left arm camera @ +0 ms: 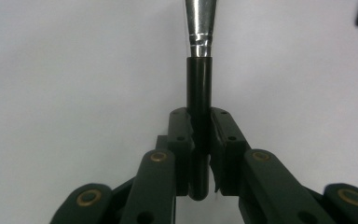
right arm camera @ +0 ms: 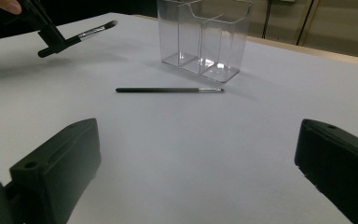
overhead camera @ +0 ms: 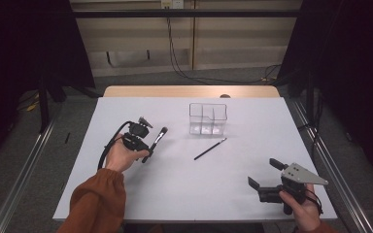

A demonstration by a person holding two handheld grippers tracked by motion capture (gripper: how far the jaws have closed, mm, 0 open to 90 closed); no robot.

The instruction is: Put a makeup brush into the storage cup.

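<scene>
A person seated at a white table (overhead camera: pixel 184 184) works with a hand-held gripper in each hand. The left gripper (overhead camera: pixel 145 145), at the left of the high view, has its two black jaws clamped on the dark handle of a makeup brush (overhead camera: pixel 156 141) — the handle runs straight up between the pads in the left gripper view, where the silver ferrule (left arm camera: pixel 199 23) rises out of the top edge. In the high view the brush is lifted clear of the table, tilted, with its bristle end pointing up and to the right toward the far side; in the right gripper view the same brush (right arm camera: pixel 81 35) hangs above its own soft shadow on the tabletop.

A second, thinner brush (overhead camera: pixel 210 149) lies flat on the table near the middle, its tip angled toward a clear plastic organiser (overhead camera: pixel 208 118) — a see-through box split into compartments, standing upright just beyond it. The two are near each other but apart. In the right gripper view the thin brush (right arm camera: pixel 168 90) lies crosswise in front of the organiser (right arm camera: pixel 203 39).

The right gripper (overhead camera: pixel 264 174), with a grey three-cornered plate on top, is held low at the near right corner of the table, well apart from both brushes. Its jaws stand wide apart with nothing between them, as the right gripper view shows, bare tabletop in the gap
</scene>
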